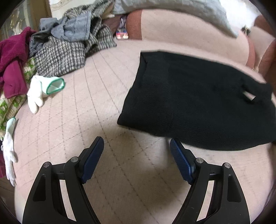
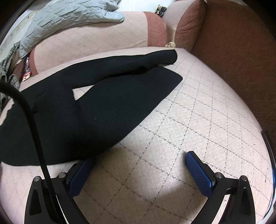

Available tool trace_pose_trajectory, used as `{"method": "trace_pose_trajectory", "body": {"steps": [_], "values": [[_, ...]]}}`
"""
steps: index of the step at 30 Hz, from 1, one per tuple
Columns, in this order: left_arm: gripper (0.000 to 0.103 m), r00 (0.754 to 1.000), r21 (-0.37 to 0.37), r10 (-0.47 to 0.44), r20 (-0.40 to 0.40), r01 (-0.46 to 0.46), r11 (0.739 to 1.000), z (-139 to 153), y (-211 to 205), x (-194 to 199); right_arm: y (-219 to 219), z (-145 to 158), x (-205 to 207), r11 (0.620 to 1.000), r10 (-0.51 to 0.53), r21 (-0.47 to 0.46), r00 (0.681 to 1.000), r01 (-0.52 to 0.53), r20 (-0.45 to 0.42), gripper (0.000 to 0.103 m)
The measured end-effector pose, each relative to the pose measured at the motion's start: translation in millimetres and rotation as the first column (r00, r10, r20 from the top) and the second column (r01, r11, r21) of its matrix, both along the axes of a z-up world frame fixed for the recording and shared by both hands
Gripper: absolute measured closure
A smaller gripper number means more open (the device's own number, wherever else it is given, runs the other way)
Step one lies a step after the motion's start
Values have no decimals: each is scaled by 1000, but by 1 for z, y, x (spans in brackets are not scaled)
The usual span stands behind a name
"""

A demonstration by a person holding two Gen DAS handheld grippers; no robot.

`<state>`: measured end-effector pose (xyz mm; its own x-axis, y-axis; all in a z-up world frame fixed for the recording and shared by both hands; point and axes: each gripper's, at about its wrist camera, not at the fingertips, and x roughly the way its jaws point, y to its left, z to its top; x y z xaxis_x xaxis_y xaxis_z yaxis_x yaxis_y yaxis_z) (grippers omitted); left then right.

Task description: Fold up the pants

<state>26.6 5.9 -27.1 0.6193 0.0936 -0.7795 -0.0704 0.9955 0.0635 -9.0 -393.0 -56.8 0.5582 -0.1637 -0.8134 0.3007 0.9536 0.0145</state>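
Black pants [image 1: 198, 100] lie flat on a pink quilted sofa seat [image 1: 96, 106]; the left wrist view shows their waist end with a small drawstring tip. In the right wrist view the pants [image 2: 89, 106] spread toward the back right, the two legs parting in a V with the upper leg end near the backrest. My left gripper [image 1: 137, 146] is open above the seat, just short of the pants' near edge, holding nothing. My right gripper [image 2: 139, 161] is open too, its left finger beside the lower pants edge, nothing between the pads.
A heap of clothes [image 1: 65, 39], checked, grey and maroon, sits at the seat's left end, with two white gloves [image 1: 41, 91] near it. A grey quilted blanket [image 2: 69, 15] drapes the backrest. A brown armrest [image 2: 241, 51] bounds the right. A black cable [image 2: 31, 120] crosses the right view.
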Motion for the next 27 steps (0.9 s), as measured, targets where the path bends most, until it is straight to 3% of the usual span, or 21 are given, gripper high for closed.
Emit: {"method": "trace_pose_trajectory", "body": {"steps": [5, 7, 16, 19, 27], "values": [[23, 991, 34, -45, 127, 41, 999, 33, -16, -18, 5, 13, -11, 990, 70, 117, 995, -79, 75, 1], [23, 989, 38, -59, 135, 55, 998, 36, -20, -21, 9, 21, -16, 984, 91, 139, 988, -109, 126, 2], [23, 990, 38, -97, 104, 93, 995, 28, -22, -24, 24, 54, -29, 973, 158, 141, 972, -183, 174, 2], [23, 994, 4, -87, 69, 87, 996, 21, -16, -21, 18, 52, -29, 968, 158, 175, 977, -182, 141, 2], [23, 998, -185, -46, -42, 38, 982, 2, -8, -7, -12, 35, -26, 964, 117, 230, 989, -136, 91, 2]]}}
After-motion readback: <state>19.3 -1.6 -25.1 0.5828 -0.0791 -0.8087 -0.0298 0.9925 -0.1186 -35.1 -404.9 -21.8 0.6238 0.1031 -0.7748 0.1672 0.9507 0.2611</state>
